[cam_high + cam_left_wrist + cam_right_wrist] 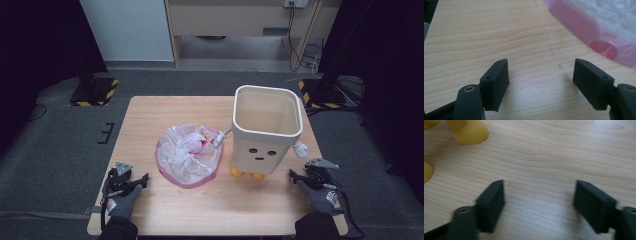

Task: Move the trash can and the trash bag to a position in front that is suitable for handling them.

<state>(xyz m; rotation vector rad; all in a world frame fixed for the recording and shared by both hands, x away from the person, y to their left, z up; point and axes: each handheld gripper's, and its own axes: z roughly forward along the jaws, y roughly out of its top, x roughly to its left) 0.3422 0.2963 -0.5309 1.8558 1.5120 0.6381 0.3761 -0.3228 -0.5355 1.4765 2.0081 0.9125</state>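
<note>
**Both Grippers Idle, Jaws Wide**

Standing upright on wooden table, right of centre: cream bin; lying just left of it: crumpled pink bag; resting at near corners, gaping wide, gripping nothing: left gripper; right gripper.

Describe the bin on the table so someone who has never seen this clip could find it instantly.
Start at the wooden table; on its right half, ahead of the right gripper, stands an upright, open-topped cream bin. Unlike the crumpled pink plastic bag lying to its left, it is rigid and cartoonish, with a dotted face, small white arms and yellow feet.
</note>
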